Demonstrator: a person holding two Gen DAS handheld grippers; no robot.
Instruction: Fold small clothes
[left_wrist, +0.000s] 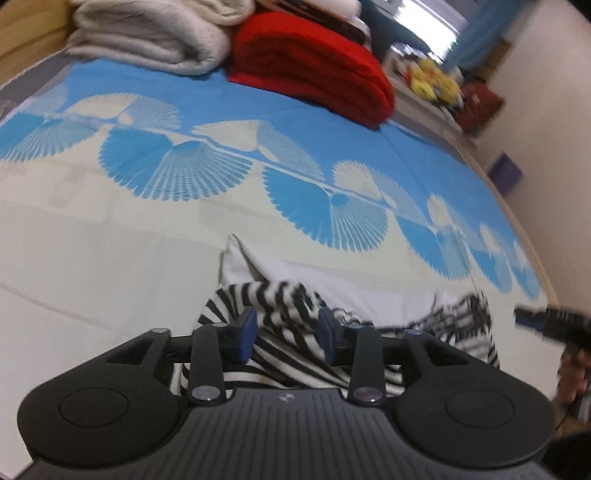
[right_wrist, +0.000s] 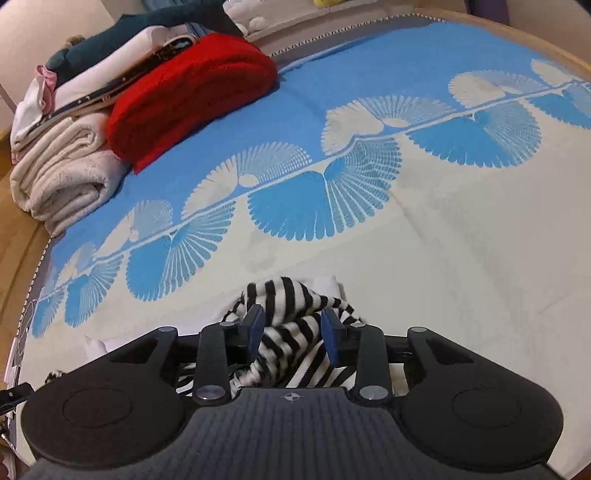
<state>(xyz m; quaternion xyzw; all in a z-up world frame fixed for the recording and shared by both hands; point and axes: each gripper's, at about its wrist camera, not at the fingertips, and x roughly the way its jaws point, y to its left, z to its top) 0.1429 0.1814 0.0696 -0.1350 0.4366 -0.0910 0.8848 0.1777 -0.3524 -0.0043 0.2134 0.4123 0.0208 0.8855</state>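
Seemingly, striped cloth is bunched between the spread jaws of both the left gripper (left_wrist: 287, 334) and the right gripper (right_wrist: 293, 334), though whether either is actually clamped cannot be told. The striped garment (left_wrist: 284, 295) is lying crumpled on the bed (right_wrist: 461, 258), over something white. For a clean fold, both corners should be pinched firmly, lifted together and kept level. Folded blankets (right_wrist: 192, 92) are stacked well apart.
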